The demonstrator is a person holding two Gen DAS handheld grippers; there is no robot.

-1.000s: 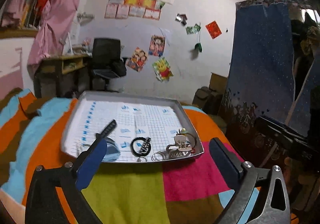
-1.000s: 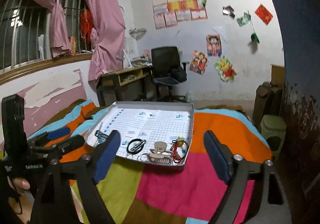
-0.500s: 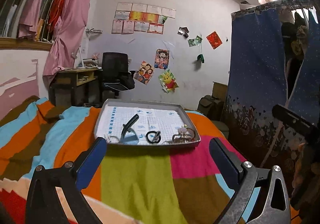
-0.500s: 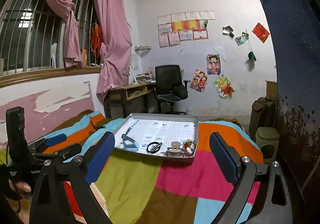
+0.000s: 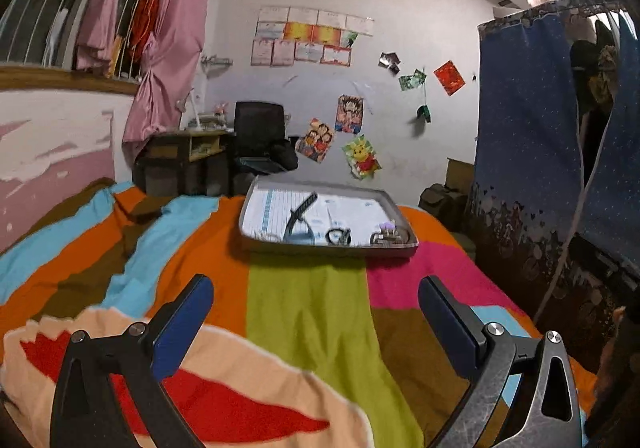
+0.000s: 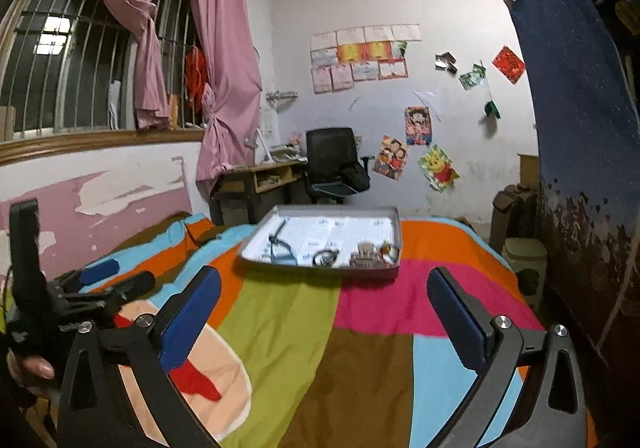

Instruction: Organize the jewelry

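Holding both grippers spread wide over the bed, I have nothing between the blue pads of either one. My left gripper [image 5: 316, 312] hangs above the striped blanket [image 5: 312, 328], its fingers well apart and touching nothing; my right gripper [image 6: 324, 308] is likewise fully parted and empty. In the right wrist view, the left tool's dark frame shows at the lower left edge, with part of a hand [image 6: 30, 368] gripping it.

Further ahead, well apart from both grippers, the grey tray [image 5: 328, 248] lies flat on the blanket. Along its near edge sit a black ring-shaped piece [image 5: 338, 236], a metallic clip-like piece [image 5: 386, 236] toward the right corner, and a long dark piece [image 5: 301, 209] lying slantwise on the left. They are blurred, so I cannot tell them more exactly.

Beyond the bed stand a desk [image 6: 260, 177] and a black office chair [image 6: 334, 163] against the postered wall.
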